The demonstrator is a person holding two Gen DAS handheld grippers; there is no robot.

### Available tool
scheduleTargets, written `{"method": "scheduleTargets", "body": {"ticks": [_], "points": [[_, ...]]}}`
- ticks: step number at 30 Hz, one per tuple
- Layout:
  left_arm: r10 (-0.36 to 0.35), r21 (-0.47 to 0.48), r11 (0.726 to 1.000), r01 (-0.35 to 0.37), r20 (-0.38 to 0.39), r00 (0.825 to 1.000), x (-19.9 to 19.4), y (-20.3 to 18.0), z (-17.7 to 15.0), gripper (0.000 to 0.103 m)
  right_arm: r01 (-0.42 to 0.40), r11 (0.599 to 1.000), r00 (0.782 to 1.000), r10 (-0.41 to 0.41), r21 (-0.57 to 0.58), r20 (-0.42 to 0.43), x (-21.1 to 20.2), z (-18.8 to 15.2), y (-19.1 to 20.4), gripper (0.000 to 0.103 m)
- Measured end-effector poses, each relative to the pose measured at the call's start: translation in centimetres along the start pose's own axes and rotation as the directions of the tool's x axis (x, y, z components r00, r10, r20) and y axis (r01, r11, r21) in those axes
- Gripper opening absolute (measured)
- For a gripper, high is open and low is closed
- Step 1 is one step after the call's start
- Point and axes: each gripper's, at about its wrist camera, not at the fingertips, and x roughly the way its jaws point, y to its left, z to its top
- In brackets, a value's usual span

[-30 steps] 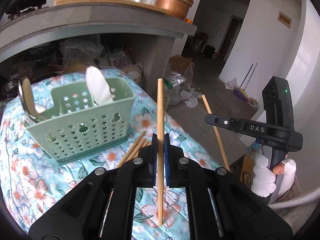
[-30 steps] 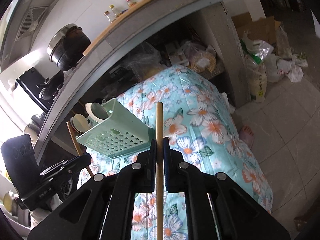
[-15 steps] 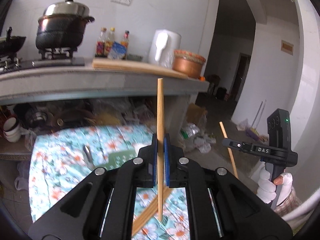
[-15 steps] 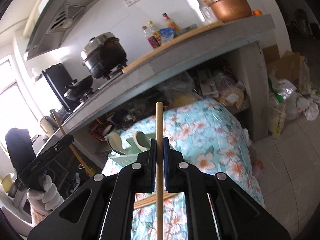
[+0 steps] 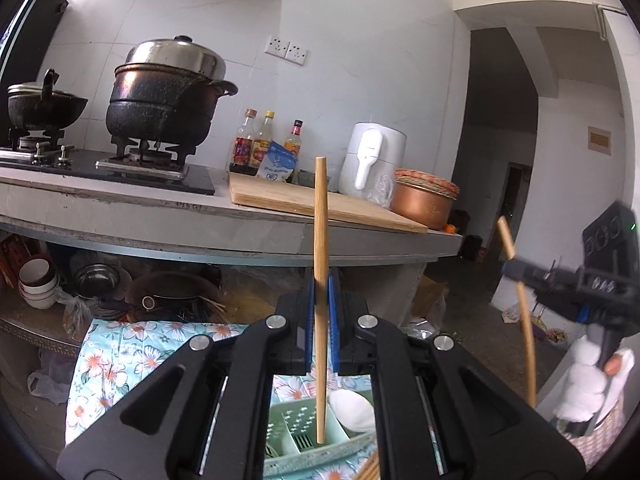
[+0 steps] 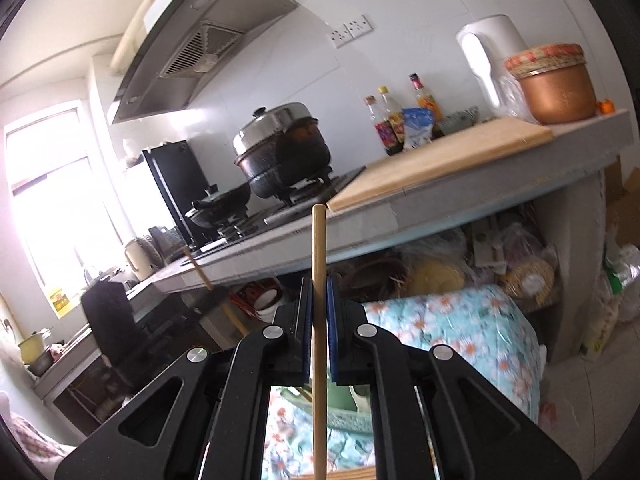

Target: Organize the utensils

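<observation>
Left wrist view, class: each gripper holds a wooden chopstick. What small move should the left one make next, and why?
Probably lower the left gripper: its wooden chopstick is upright, its lower tip over a compartment of the green plastic utensil caddy, beside the white spoon.

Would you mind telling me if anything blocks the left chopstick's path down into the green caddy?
Nothing visible does. The chopstick in the left gripper hangs tip-down over an open slot of the caddy; the white spoon sits in the neighbouring slot, just beside the tip.
</observation>
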Motion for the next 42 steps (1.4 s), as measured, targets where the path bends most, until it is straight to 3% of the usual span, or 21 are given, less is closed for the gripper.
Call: {"method": "scheduleTargets", "body": {"ticks": [11, 21, 28, 30, 32, 42], "points": [[0.018, 0.025, 1.000, -0.016, -0.074, 0.997, 5.8, 1.9, -5.5, 0.006, -0.121, 0.992, 0.992, 0.122, -0.032, 0.038, 5.9, 4.1, 0.9, 0.007], [0.035, 0.012, 0.999, -0.034, -0.140, 0.990, 6.4, 2.6, -8.2, 0.006, -0.192, 0.981, 0.981, 0.192, -0.025, 0.002, 15.1, 4.5, 0.9, 0.007], [0.030, -0.003, 1.000, -0.031, -0.161, 0.987, 5.9, 3.0, -8.8, 0.008, -0.162, 0.985, 0.984, 0.156, -0.058, -0.091, 19.7, 1.7, 0.6, 0.007], [0.027, -0.008, 1.000, -0.029, -0.166, 0.986, 5.8, 2.9, -8.8, 0.023, -0.147, 0.987, 0.983, 0.139, -0.059, -0.122, 20.6, 0.8, 0.3, 0.007], [0.025, -0.007, 1.000, -0.026, -0.160, 0.987, 5.6, 2.8, -8.8, 0.028, -0.130, 0.989, 0.981, 0.118, -0.070, -0.154, 21.3, 0.1, 0.1, 0.007], [0.031, -0.017, 0.999, -0.033, -0.127, 0.991, 3.2, 2.6, -8.2, 0.033, -0.080, 0.987, 0.961, 0.039, -0.138, -0.274, 22.2, -2.4, 0.0, 0.007]]}}
